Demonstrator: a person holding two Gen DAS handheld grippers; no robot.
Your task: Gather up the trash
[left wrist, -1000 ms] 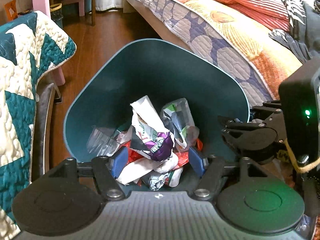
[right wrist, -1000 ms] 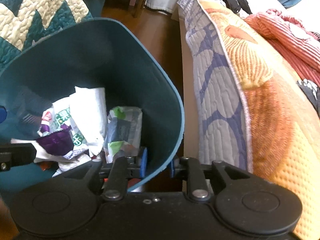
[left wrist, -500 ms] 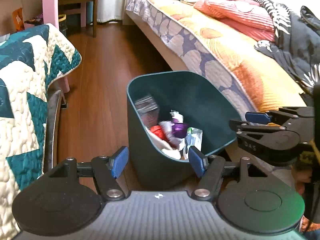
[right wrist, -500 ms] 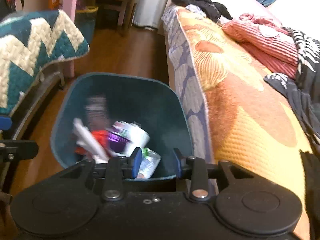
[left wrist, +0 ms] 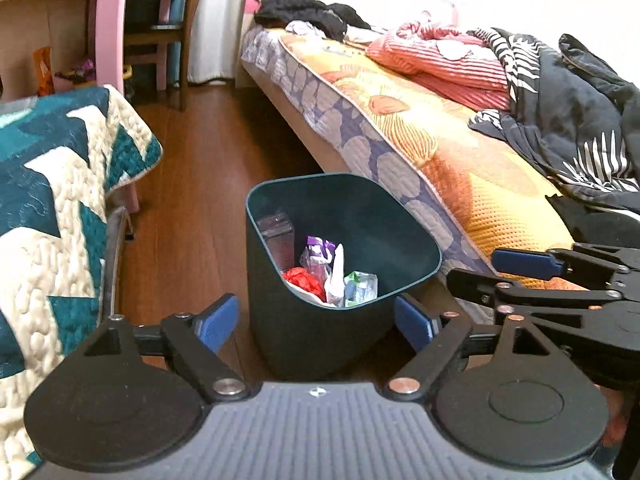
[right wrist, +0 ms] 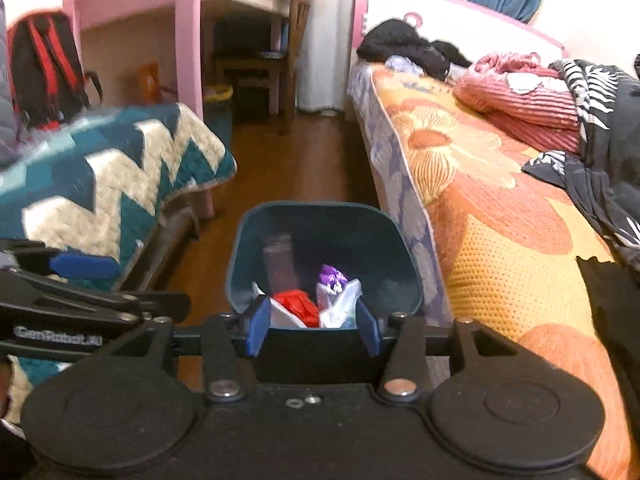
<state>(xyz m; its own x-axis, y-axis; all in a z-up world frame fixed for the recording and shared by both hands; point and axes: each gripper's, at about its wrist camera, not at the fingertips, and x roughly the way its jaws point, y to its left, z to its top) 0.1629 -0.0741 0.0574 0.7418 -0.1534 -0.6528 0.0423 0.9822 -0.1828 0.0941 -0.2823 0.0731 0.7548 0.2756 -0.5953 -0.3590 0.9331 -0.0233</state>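
A dark teal bin [left wrist: 400, 220] stands upright on the wooden floor beside the bed, also in the right wrist view [right wrist: 360, 248]. Crumpled wrappers and paper [left wrist: 332, 276] lie in it, with red, purple and white trash [right wrist: 296, 304] showing. My left gripper [left wrist: 316, 322] hovers back from and above the bin. Its jaws are opening, with nothing between them. My right gripper [right wrist: 313, 330] is likewise clear of the bin, jaws opening and empty. Each gripper shows in the other's view: the right gripper [left wrist: 492, 272] and the left gripper [right wrist: 132, 286].
A bed with an orange flowered cover [left wrist: 460, 168] runs along the right, with piled clothes [left wrist: 580, 120] on it. A teal and cream quilt [left wrist: 60, 184] hangs at the left. Behind are a pink desk [right wrist: 188, 40], a chair [right wrist: 260, 64] and a backpack [right wrist: 44, 68].
The right gripper has let go of the bin's rim. Both grippers have drawn back and up, so the bin looks smaller and stands upright. Both pairs of jaws are wider.
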